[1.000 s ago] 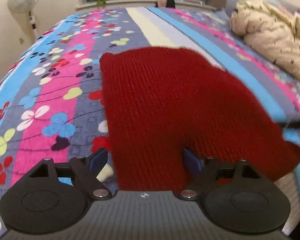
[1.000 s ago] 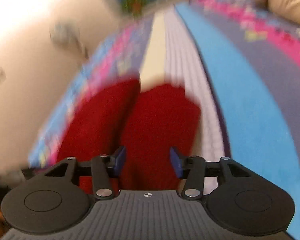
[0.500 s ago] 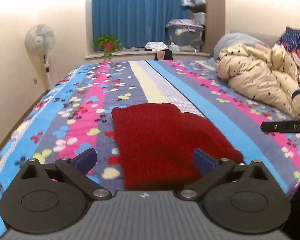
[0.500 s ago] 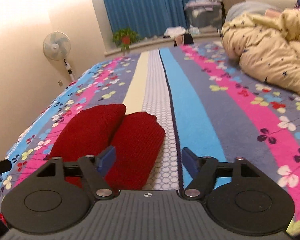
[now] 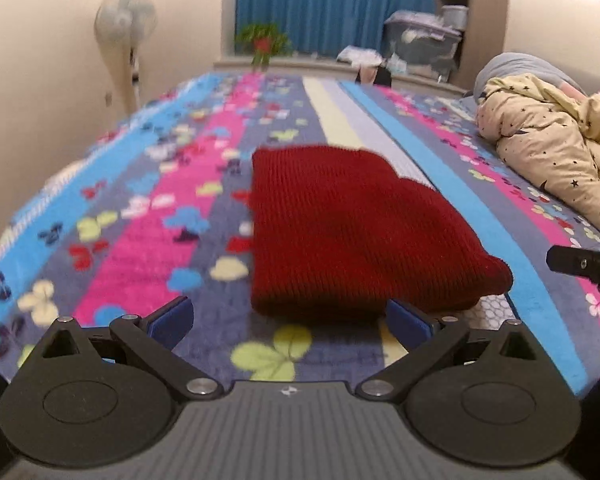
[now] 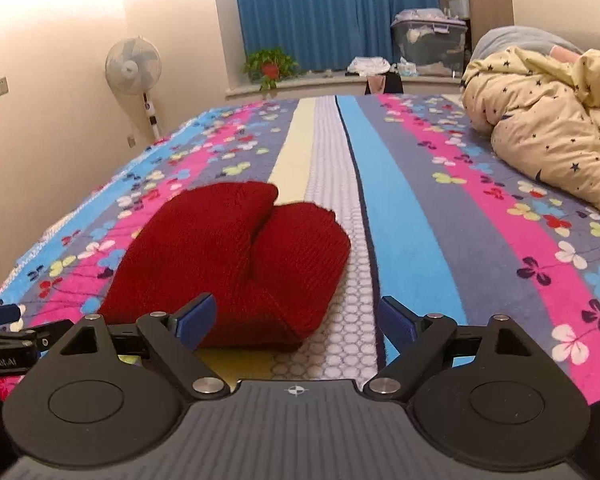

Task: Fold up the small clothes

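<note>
Left gripper [image 5: 290, 322] is seen with its jaws spread wide, nothing between them. The folded dark-red knitted garment [image 5: 352, 236] is laid flat on the striped, flower-printed bedspread [image 5: 148, 216] — just beyond both grippers. Right gripper [image 6: 296, 318] jaws have just been opening — empty.

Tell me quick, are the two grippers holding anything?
Left gripper: open, holding nothing; the red knitted garment lies on the bed beyond it.
Right gripper: open, just widened, holding nothing.
</note>
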`<state>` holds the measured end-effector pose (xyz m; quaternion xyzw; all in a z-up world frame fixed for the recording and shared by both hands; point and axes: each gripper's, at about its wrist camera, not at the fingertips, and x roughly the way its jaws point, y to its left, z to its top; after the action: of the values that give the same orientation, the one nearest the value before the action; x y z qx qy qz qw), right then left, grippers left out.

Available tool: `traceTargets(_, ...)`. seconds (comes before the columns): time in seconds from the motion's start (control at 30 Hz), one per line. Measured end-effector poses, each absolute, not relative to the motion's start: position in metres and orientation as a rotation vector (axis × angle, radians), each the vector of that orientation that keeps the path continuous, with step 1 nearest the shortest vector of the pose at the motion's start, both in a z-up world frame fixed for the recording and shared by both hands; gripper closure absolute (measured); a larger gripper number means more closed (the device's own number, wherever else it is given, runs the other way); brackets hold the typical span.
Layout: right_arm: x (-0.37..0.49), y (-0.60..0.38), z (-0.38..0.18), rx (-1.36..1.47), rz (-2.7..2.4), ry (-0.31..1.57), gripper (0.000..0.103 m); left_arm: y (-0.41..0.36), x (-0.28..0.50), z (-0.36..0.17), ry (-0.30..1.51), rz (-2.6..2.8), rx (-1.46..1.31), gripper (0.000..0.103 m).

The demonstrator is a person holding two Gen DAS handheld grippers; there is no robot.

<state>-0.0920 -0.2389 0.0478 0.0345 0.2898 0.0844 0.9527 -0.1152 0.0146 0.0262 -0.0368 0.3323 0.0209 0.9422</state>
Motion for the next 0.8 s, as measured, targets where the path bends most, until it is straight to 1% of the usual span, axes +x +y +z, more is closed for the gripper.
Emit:
traceTargets(0.17, -0.091, -0.236, 0.045, 0.056, 0.18, 0.599, 0.014, 0.013, -0.115, 0.027, 0.663, 0.051, -0.026, 0.001)
traceTargets(0.33, -0.09, -0.241, 0.044, 0.077, 0.173, 0.61, 0.014, 0.008, -0.113, 0.023, 0.694, 0.04, -0.022, 0.001)
traceTargets(0.8, -0.089, -0.239, 0.041, 0.079, 0.184, 0.629, 0.014, 0.005, -0.111, 0.021, 0.691, 0.032, 0.004, 0.001)
